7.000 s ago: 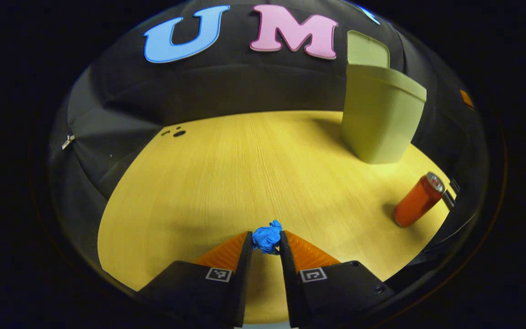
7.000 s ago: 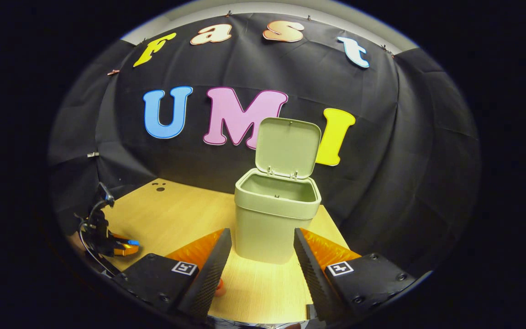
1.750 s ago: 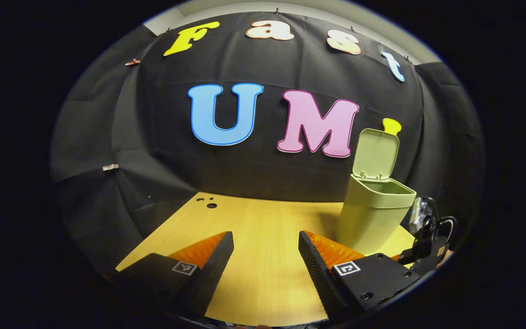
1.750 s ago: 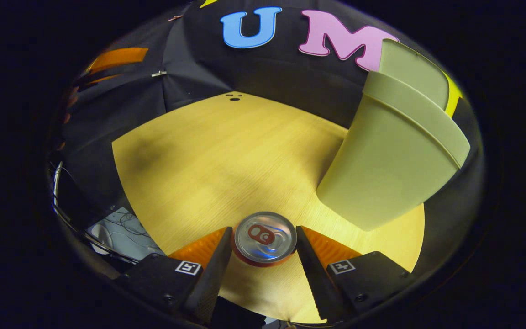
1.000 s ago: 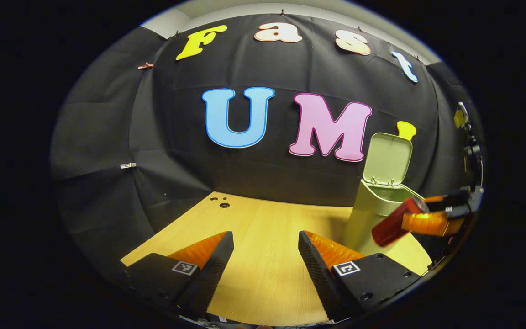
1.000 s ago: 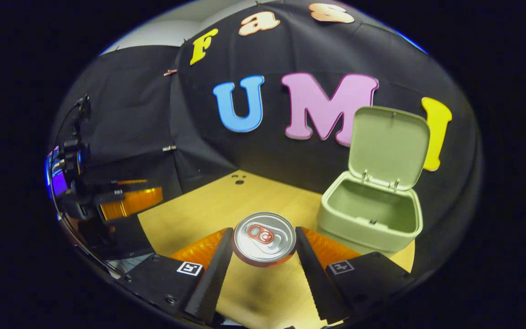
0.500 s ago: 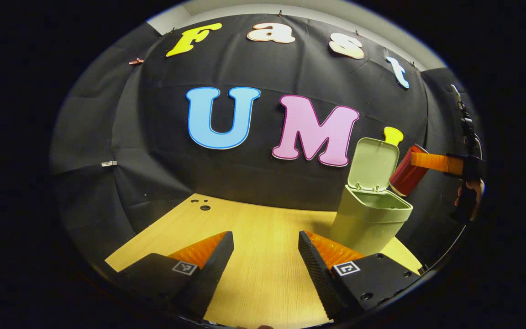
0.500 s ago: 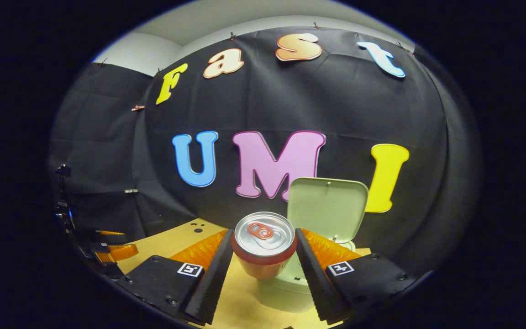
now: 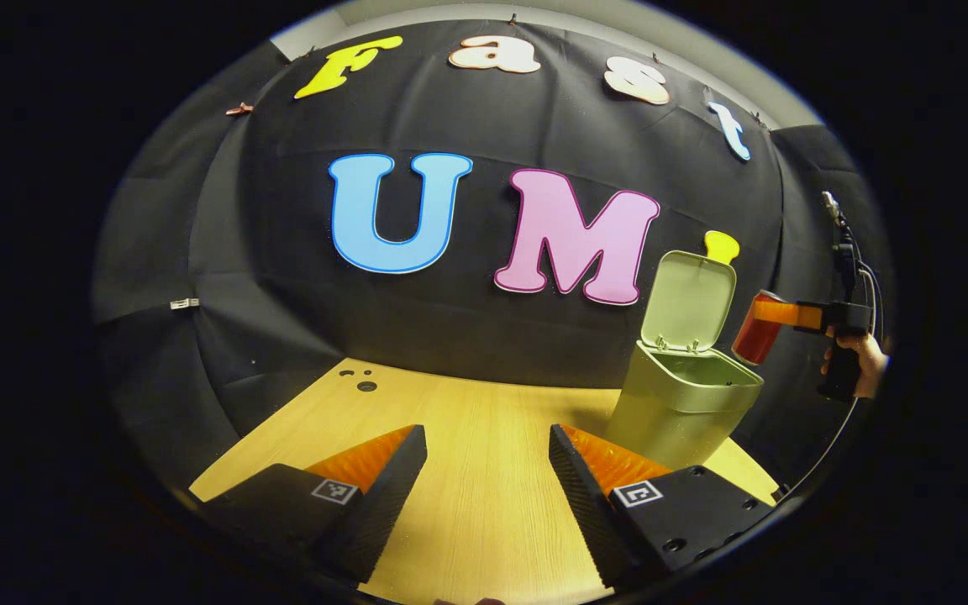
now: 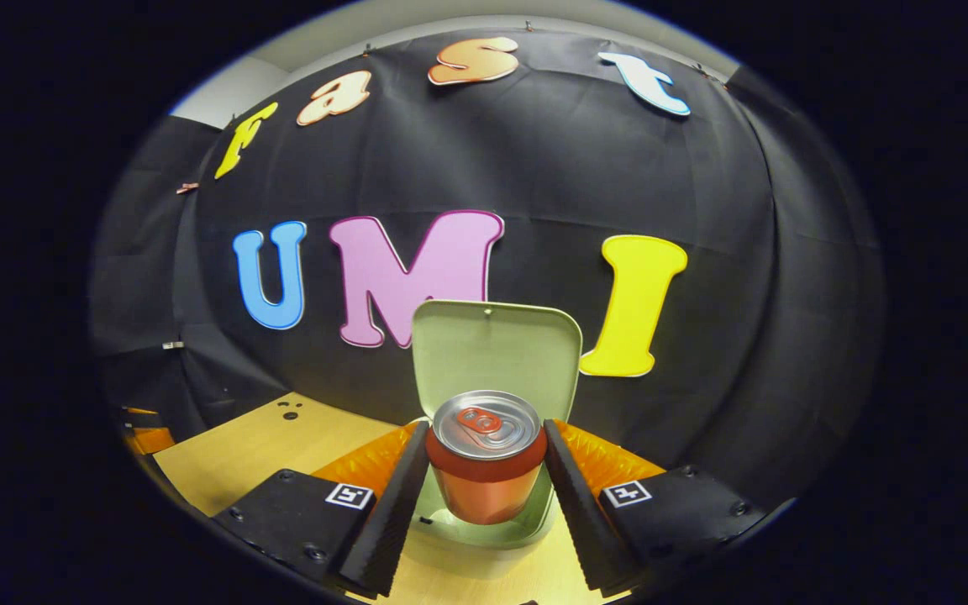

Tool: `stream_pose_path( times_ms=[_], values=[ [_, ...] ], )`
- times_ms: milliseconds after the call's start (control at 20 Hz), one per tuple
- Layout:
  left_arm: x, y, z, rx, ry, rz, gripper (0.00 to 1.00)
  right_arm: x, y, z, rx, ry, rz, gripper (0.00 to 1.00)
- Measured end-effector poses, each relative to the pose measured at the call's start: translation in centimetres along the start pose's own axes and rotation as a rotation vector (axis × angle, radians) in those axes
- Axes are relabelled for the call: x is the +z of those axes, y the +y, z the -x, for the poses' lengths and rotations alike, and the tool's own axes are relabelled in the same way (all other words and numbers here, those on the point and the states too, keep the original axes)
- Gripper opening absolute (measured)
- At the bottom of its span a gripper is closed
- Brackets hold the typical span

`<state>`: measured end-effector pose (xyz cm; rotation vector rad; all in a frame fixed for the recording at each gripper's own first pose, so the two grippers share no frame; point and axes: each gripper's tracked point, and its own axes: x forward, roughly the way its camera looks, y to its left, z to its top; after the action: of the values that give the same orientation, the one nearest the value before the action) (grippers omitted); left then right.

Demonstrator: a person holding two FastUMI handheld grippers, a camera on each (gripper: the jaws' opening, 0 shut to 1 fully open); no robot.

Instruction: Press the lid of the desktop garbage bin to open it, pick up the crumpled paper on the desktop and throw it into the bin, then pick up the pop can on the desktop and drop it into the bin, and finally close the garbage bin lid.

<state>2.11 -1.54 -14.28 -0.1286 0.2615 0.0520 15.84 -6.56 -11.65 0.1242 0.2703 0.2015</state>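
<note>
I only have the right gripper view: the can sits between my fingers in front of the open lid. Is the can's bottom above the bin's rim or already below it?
Observer: In the left gripper view, the pop can hangs above the rim of the bin, not yet inside.
Operator: Is it upright?
Observer: No, it is tilted: its bottom points down toward the opening and its top leans away from the lid.
Operator: What about the left gripper?
Observer: The left gripper is open with nothing between its fingers, above the table.
</note>
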Motion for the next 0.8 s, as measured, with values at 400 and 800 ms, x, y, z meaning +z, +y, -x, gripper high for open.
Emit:
stream_pose_path(
  times_ms=[400,800],
  values=[
    [-0.5,-0.6,-1.3,-0.025,0.012,-0.008,0.94,-6.3,-0.7,-2.3,-0.04,0.129,0.035,0.84],
    [-1.2,-0.6,-1.5,-0.02,0.029,-0.008,0.95,-10.0,-0.6,-2.4,-0.054,0.193,0.014,0.84]
  ],
)
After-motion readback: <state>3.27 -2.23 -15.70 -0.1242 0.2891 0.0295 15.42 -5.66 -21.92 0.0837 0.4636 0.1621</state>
